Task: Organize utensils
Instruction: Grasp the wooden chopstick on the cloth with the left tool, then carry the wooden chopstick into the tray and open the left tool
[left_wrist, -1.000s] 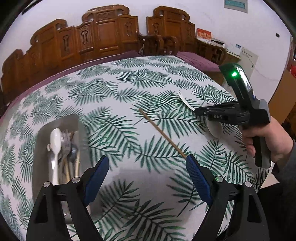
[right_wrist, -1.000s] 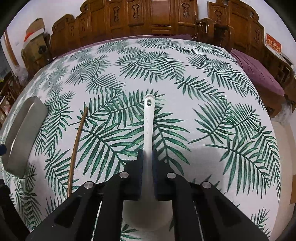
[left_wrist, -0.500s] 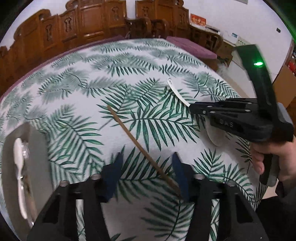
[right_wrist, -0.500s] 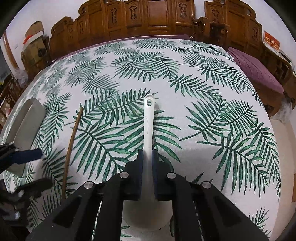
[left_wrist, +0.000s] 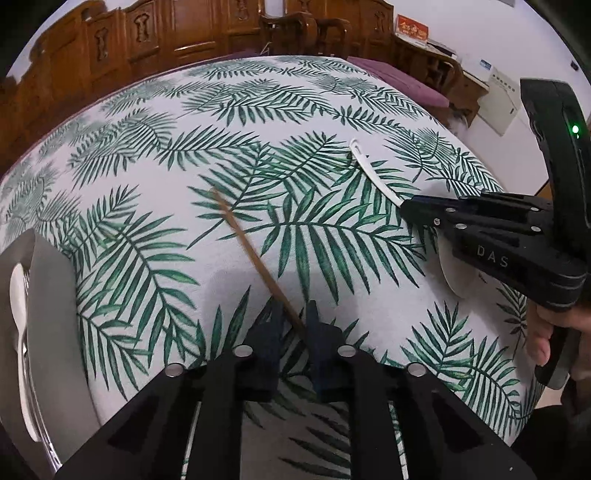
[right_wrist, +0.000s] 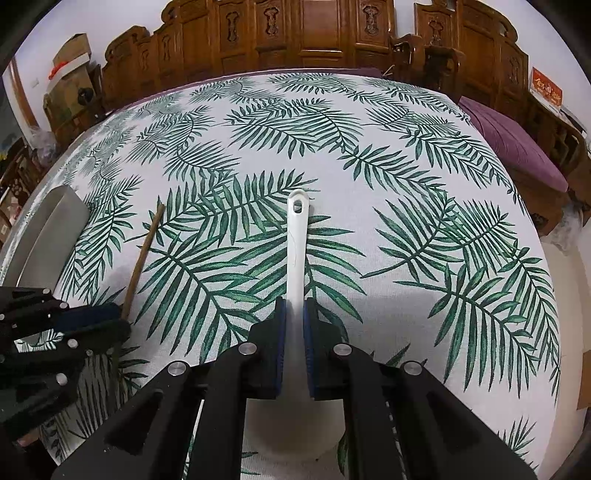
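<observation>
From my left gripper (left_wrist: 293, 321) I see its jaws have just been closing, and they now pinch the near end of the chopstick (left_wrist: 251, 251) between the blue pads (left_wrist: 273, 325). The chopstick runs away from the jaws, up and to the left over the leaf-print cloth (left_wrist: 258, 147) of the worktop; whether its far end still touches the cloth I cannot tell. Left of the chopstick, at the edge of my view, sits the metal tray (left_wrist: 51, 314), with a white spoon (left_wrist: 16, 291) and some metal cutlery lying inside it. Right of the chopstick, my right gripper (left_wrist: 406, 208) comes in from the side, a hand (left_wrist: 546, 332) wrapped round its grip.

From my right gripper (right_wrist: 294, 321) the jaws stand narrow, clamped on the handle of the ladle (right_wrist: 297, 243), a white one. Its bowl lies nearest me, under the gripper body, and the handle points straight away, ending in a hanging hole. The ladle lies right of the chopstick (right_wrist: 144, 251) and well apart from it. The left gripper (right_wrist: 114, 321) shows at the chopstick's near end, its pads on the wood. Beyond it and left of the chopstick, one end of the tray (right_wrist: 51, 236) is visible.

Past the far edge of the cloth stands carved wooden furniture (right_wrist: 332, 33) along the wall, with a purple cushion (right_wrist: 517, 147) on the right.
</observation>
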